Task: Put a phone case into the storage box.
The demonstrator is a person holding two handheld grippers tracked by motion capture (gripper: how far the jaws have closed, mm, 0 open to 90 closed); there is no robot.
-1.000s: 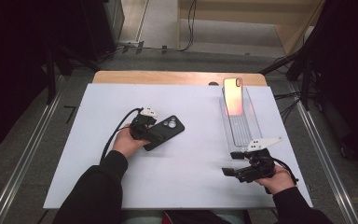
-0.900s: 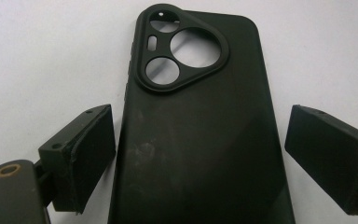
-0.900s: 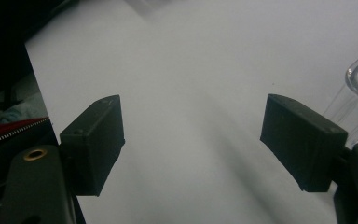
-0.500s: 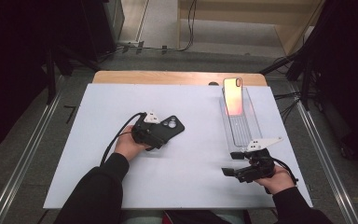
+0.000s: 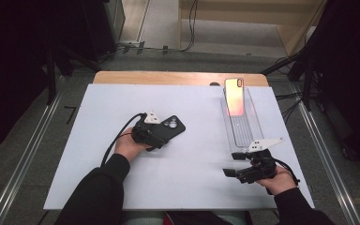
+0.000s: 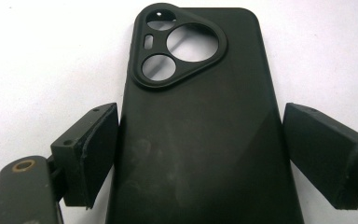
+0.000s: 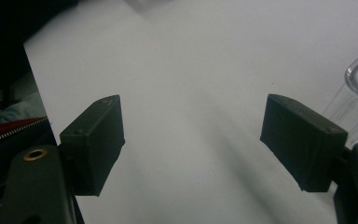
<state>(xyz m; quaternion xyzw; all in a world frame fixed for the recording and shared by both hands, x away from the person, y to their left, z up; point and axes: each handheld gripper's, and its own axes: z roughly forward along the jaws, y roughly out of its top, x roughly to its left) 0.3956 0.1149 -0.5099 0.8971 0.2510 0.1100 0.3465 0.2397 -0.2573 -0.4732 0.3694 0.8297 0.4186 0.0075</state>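
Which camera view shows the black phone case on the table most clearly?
The left gripper view: the black phone case lies close between that gripper's jaws, its camera cut-out sharp. The high view shows it small and partly covered by the left gripper.

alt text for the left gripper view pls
A black phone case lies back-up on the white table, its triangular camera cutout at the far end, between the two black jaws of the left tool. The left jaw sits at the case's edge; a thin gap shows beside the right jaw.
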